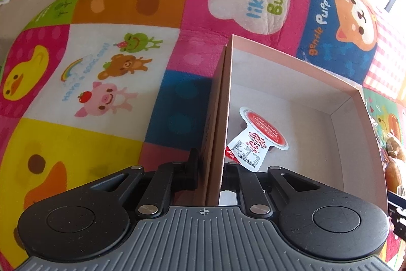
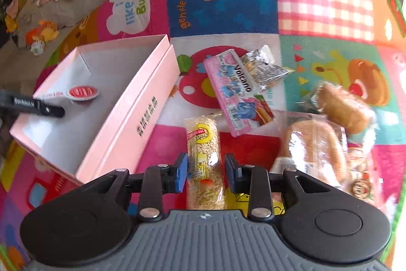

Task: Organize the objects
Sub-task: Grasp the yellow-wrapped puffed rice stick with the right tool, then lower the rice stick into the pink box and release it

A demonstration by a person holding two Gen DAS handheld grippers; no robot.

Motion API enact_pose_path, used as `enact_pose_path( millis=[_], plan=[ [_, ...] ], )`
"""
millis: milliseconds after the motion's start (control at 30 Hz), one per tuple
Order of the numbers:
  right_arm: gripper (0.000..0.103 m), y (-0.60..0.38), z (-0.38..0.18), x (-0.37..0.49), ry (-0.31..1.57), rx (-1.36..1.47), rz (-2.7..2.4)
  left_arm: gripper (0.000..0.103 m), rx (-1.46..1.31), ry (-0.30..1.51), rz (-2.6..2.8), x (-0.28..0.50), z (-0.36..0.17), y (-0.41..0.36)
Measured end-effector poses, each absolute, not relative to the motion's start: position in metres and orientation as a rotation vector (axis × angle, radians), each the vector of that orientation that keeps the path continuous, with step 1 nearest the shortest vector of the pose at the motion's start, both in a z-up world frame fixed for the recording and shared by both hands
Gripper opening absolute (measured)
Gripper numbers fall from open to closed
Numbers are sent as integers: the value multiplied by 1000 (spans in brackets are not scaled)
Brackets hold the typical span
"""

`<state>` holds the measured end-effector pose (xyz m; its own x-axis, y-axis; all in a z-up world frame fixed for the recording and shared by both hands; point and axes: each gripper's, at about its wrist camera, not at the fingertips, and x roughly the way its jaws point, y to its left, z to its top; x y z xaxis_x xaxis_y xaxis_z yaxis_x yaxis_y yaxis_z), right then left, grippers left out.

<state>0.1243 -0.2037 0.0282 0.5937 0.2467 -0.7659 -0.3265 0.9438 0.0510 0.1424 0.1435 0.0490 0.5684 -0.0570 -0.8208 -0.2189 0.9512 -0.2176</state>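
A: Left wrist view: left gripper point(image 1: 210, 170) pinched tight on the near-left wall of the pink box point(image 1: 226, 98). One black finger outside, one inside.
B: Box material?
A: Stiff card, rectangular, open top, pale matte lining. Resting on a quilted play mat point(image 1: 101, 133) of bright cartoon patches.
B: Anything inside?
A: One small portion cup point(image 1: 256, 136), near the left wall. Round red foil lid, flared white pull tab with print. Lying flat on the box floor.
B: Right side?
A: Right gripper point(image 2: 205, 170) pointed down over the mat, just right of the box. Blue pads closed against both long sides of a rice bar point(image 2: 204, 159).
B: Bar shape?
A: Long, rounded, grainy puffed texture under clear crinkly wrap, yellow and red label. Flat on the mat, far end pointing away.
B: Other clutter?
A: Beyond the bar, flat pink Volcano packet point(image 2: 236, 93), glossy, tilted. Touching its far right edge, crumpled silver sachet point(image 2: 265, 67). Far right, bread rolls point(image 2: 317, 146) in clear film, soft brown bun point(image 2: 345, 111) just behind.
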Motion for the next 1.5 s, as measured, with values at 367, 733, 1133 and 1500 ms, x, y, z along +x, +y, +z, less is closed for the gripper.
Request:
enact_pose_path(
  millis=[367,733,1133,1500],
  plan=[
    [38,-202,27,58,893,-163,392,15,-224,975,46,131,49,123],
    [41,-191,17,78,874,-129,322,15,-200,959,42,128,48,120],
    [11,-190,100,12,884,-97,520,15,-188,939,40,125,47,119],
    [28,-150,93,19,919,-270,522,16,-201,931,23,123,45,122]
  ],
)
